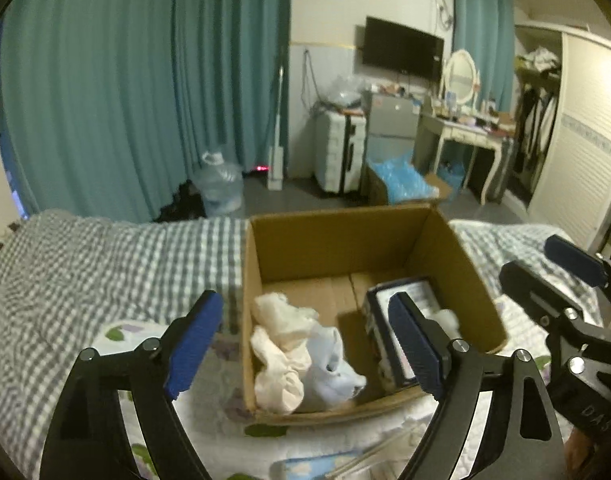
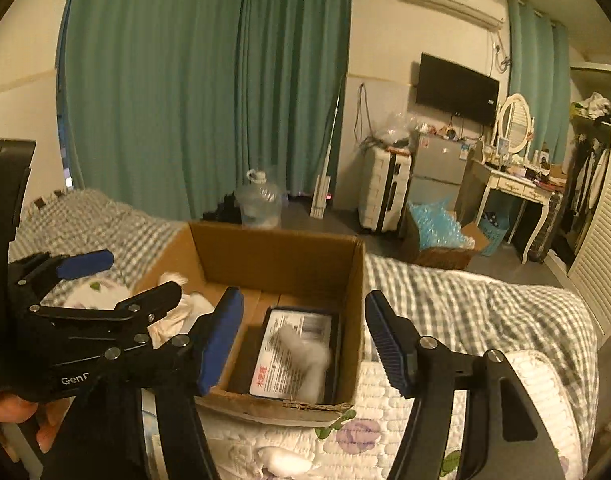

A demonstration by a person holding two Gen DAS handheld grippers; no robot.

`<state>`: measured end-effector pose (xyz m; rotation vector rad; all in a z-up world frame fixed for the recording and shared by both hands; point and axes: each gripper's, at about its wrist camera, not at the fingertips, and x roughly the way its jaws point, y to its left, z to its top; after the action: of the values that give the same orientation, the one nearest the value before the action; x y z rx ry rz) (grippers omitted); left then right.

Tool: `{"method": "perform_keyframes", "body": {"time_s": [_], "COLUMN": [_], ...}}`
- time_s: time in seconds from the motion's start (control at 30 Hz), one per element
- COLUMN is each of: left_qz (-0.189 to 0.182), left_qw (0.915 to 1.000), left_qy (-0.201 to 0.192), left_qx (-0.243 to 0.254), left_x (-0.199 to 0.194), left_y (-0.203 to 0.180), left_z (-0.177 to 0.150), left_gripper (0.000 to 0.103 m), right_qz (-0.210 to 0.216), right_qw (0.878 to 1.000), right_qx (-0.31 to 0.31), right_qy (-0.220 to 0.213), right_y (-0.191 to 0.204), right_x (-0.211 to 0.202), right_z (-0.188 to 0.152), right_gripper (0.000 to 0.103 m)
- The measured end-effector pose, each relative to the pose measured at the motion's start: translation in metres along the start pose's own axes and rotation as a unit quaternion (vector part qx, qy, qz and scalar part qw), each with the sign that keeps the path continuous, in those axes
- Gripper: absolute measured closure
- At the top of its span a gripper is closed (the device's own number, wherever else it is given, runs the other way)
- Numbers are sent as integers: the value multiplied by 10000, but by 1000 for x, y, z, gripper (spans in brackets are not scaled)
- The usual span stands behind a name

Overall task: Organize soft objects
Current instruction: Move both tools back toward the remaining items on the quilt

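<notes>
Left wrist view
Landmark: cardboard box [image 1: 345, 240], open-topped, standing on the bed [image 1: 85, 264].
Left tool [image 1: 305, 344]: released, blue pads spread wide with nothing between them; it hangs over the box's near-left part, pointing down into it.
Soft things already in: a cream cloth bundle [image 1: 277, 360] and a pale blue cloth [image 1: 333, 372], crumpled together in the box's near-left corner.
Other contents: a dark flat package [image 1: 393, 304] with a white label along the box's right side, a small white fluffy piece [image 1: 445, 316] resting on it.
Right tool [image 1: 545, 276]: seen at the right edge, just outside the box's right wall.

Right wrist view
Right tool [image 2: 301, 340]: released, pads apart and empty, straddling the box's near-right corner above the dark flat package [image 2: 293, 344].
White fluffy piece [image 2: 305, 352]: blurred, on the label inside the box, directly ahead of and below this tool.
Left tool [image 2: 117, 276]: over the box's left wall, jaws apart.
Still outside: a small white fluffy object [image 2: 281, 458] on the floral quilt [image 2: 385, 420], in front of the box's near wall.

Key relation
Judgement: the leftover object lies on the near side of the box, below and behind both tools' tips, long axis running roughly parallel to the near wall. The right hand appears nearer; it would need to draw back toward the person and dip.
</notes>
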<state>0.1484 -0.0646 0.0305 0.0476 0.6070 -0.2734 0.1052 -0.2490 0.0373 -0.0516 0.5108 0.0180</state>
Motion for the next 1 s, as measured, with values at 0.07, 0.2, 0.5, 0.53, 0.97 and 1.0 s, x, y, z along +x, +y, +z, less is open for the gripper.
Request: {"method": "perform_keyframes", "body": {"time_s": [0.07,0.2,0.5,0.53,0.97,1.0], "left_qz": [23,75,175,183,348,360], "left_qw": [9999,9996,9970,9966,9892,9887], "left_qy": [-101,-282,-754,-808,-1420,-1452], "left_qx": [-3,0,1,5,46,60], "left_x": [-14,-44,-123,-131,-219,-223], "left_y": [3,5,11,12,8,7], "left_z": [4,7,14,15,-1,-2], "left_gripper": [17,17,15,13,7,7], "right_qz": [-20,-40,-100,-113,-242,-241], "right_qw": [9998,9987,9952,9948,9889,9888], "right_qx": [60,187,305,304,189,176], "right_qy": [-163,-463,-924,-968,-1455,-1461], "right_y": [-2,-6,-4,-4,18,18], "right_x": [-15,-46,-122,-132,-226,-231], "right_z": [7,15,27,28,36,36], "right_gripper": [26,7,0,0,0,0]}}
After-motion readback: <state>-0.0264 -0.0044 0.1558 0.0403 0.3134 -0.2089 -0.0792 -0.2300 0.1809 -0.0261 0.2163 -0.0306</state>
